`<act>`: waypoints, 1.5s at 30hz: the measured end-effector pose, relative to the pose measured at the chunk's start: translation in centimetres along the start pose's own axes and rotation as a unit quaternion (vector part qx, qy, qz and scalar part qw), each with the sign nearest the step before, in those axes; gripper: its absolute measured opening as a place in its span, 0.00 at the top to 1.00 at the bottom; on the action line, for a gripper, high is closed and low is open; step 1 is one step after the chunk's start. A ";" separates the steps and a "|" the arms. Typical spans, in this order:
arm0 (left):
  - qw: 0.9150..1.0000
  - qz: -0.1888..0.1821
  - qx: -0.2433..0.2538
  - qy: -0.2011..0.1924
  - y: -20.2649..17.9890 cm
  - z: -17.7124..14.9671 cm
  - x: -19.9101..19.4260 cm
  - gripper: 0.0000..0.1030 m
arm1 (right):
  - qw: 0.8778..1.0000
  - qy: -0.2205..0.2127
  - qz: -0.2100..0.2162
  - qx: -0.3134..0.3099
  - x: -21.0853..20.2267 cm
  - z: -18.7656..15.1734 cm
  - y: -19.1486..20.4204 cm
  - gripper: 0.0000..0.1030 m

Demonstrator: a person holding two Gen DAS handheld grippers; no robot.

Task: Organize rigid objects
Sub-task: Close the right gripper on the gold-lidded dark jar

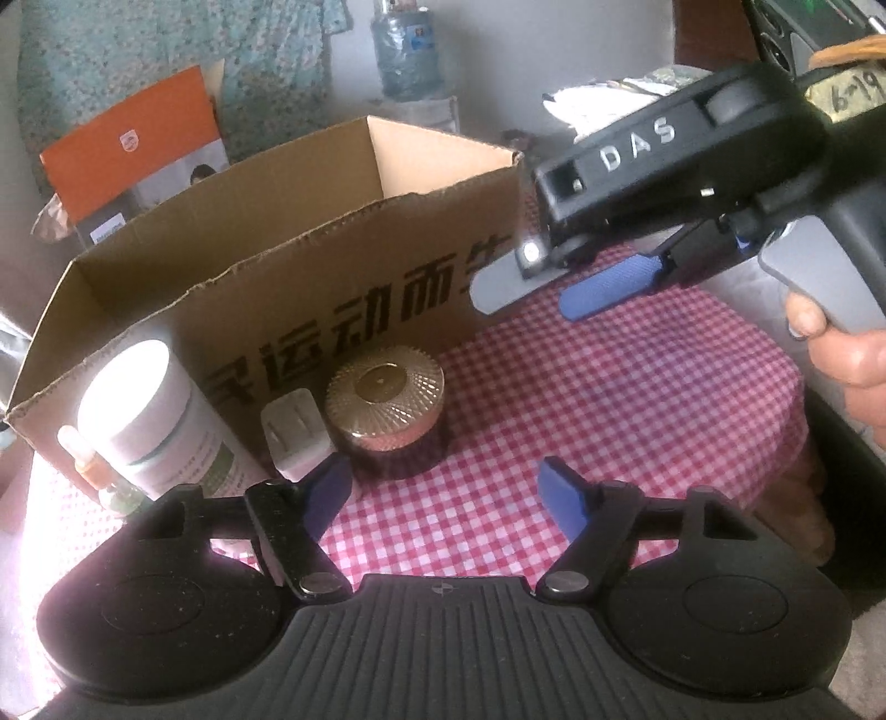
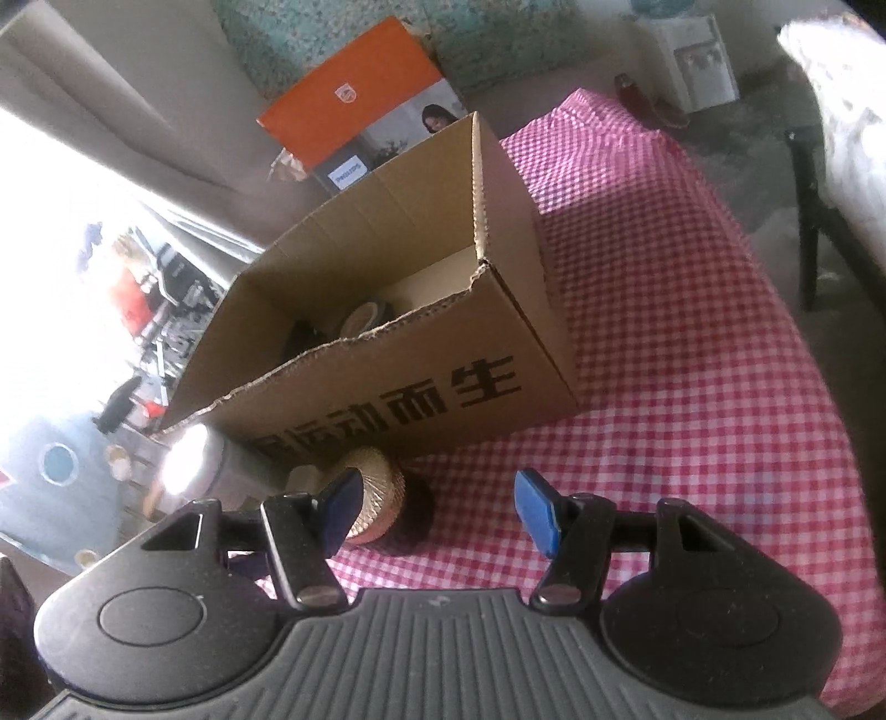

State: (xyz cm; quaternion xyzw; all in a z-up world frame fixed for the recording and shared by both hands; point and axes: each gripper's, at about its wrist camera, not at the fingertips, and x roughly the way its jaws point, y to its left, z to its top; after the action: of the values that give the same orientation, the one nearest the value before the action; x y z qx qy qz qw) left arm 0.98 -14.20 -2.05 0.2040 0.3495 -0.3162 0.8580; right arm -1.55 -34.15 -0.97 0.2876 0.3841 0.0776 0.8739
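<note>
An open cardboard box (image 1: 343, 288) stands on the checked tablecloth (image 1: 609, 415). Along its front wall stand a white jar (image 1: 133, 410), a small orange-necked bottle (image 1: 83, 459), a white charger plug (image 1: 293, 437) and a faceted amber jar with a gold lid (image 1: 385, 410). My left gripper (image 1: 446, 490) is open and empty, just in front and to the right of the amber jar. My right gripper (image 1: 545, 288) hovers open and empty beside the box's right end. In the right wrist view the right gripper (image 2: 437, 501) has the amber jar (image 2: 376, 498) just beyond its left finger. The box (image 2: 443, 387) holds dark round items (image 2: 360, 321).
An orange and white carton (image 1: 133, 149) leans behind the box. A water bottle (image 1: 407, 50) stands at the back. A person's hand (image 1: 853, 360) grips the right tool's handle. The cloth runs on to the right of the box (image 2: 692, 332), with a dark chair (image 2: 819, 221) beyond the table's edge.
</note>
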 end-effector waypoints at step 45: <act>0.997 -0.053 0.061 0.011 -2.9 0.7 2.2 0.37 | 0.997 0.042 0.024 0.052 0.7 -0.3 -2.7 0.52</act>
State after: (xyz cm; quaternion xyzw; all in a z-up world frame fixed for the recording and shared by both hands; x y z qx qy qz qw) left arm 0.50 -17.54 -3.55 0.2407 0.3496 -0.3793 0.8222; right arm -1.52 -35.96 -3.07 0.3382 0.4170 0.0905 0.8388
